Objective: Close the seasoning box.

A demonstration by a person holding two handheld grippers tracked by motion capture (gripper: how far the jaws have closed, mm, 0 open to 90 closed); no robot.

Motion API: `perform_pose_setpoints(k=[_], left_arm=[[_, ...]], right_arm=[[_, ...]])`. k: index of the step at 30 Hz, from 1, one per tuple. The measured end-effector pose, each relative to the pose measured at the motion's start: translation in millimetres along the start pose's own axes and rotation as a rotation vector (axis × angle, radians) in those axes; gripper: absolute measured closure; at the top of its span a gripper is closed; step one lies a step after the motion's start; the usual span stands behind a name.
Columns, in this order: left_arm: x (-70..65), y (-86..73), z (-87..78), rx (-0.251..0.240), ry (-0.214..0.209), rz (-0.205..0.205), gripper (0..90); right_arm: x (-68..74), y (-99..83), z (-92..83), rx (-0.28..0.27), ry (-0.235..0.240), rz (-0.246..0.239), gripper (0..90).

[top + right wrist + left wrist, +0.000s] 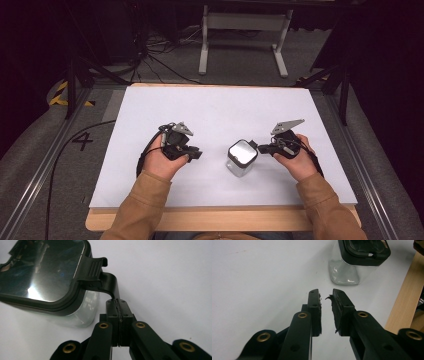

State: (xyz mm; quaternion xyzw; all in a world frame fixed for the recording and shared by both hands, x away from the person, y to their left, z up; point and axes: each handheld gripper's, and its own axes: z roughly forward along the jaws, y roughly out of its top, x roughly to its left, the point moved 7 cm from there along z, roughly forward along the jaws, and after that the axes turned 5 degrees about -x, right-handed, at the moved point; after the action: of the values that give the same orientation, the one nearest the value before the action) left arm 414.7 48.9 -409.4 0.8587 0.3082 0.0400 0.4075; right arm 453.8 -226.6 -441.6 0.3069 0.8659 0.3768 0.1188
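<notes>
The clear square canister (242, 159) stood upright at centre right of the high view, on the white table mat (210, 110), its black-rimmed lid (42, 270) in place. The right gripper (117, 301) was clenched on the lid's black latch lever (110, 286), which arched out from the ribbed clasp at the rim. Lifting that lever with nothing bracing the jar would likely tip or drag the light canister, and the thin tab could slip from the pinch. The left gripper (325, 296) hovered at centre left, jaws slightly parted and empty, well apart from the jar, so it offered no support. Bare mat lay between them; the wooden table edge (404, 290) ran close beside the jar.
</notes>
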Motion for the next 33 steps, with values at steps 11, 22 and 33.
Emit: perform_pose_setpoints(k=[11, 22, 33], left_arm=[[-2.7, 5.8, 28.9, 0.016, -0.036, 0.019, 90.0], [-5.9, 18.0, 69.6, 0.015, -0.084, 0.039, 90.0], [-8.5, 23.8, 92.3, 0.041, -0.118, 0.064, 90.0]], right_arm=[[-1.0, -3.5, -18.4, -0.046, -0.036, 0.010, 90.0], [9.8, -20.5, -54.4, -0.003, -0.029, 0.004, 90.0], [38.9, -30.8, -44.7, 0.052, 0.044, -0.028, 90.0]])
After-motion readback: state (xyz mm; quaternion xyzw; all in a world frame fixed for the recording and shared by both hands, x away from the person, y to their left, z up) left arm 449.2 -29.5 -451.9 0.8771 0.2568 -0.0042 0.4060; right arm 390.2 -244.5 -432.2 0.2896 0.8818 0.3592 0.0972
